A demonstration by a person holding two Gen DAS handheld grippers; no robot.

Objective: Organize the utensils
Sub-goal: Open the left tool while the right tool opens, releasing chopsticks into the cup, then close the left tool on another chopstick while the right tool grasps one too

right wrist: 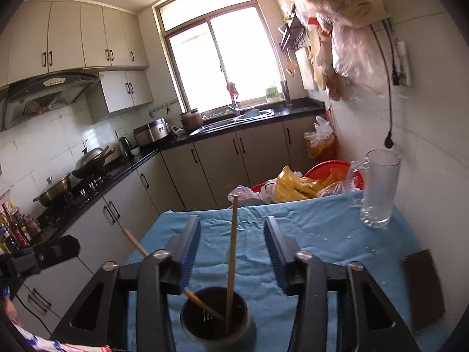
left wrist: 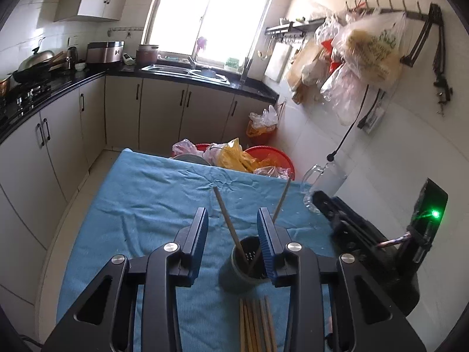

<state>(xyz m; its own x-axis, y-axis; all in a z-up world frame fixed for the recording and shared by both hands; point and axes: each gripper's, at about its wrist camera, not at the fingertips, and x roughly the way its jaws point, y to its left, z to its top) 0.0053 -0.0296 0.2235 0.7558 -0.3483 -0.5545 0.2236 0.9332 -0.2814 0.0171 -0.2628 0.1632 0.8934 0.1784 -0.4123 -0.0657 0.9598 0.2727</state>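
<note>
A: Chopsticks (left wrist: 227,218) are seen standing in the dark cup (left wrist: 244,267). Two of them are stuck in it, and they lean apart.

B: Where is the cup placed?

A: It is set on the blue cloth (left wrist: 140,193), near the front edge of the table. More chopsticks (left wrist: 256,325) are laid flat on the cloth, just in front of the cup.

B: How are the tongs held?

A: The left gripper (left wrist: 233,227) is held partly open. One stick is seen between its jaws, but it is not pinched. The right gripper (right wrist: 233,234) is spread wider. A stick (right wrist: 233,252) is seen between its jaws too, and it is not touched.

B: So which step is this?

A: It looks like two sticks are dropped in the cup and let go. The flat ones are not yet put away.

B: What is needed next?

A: One flat stick should be picked up, I think. The jaws must be lowered around it and closed on it. Then it must be tipped up and slipped in the cup. The glass mug (right wrist: 379,187) at the far corner should be left alone.
</note>
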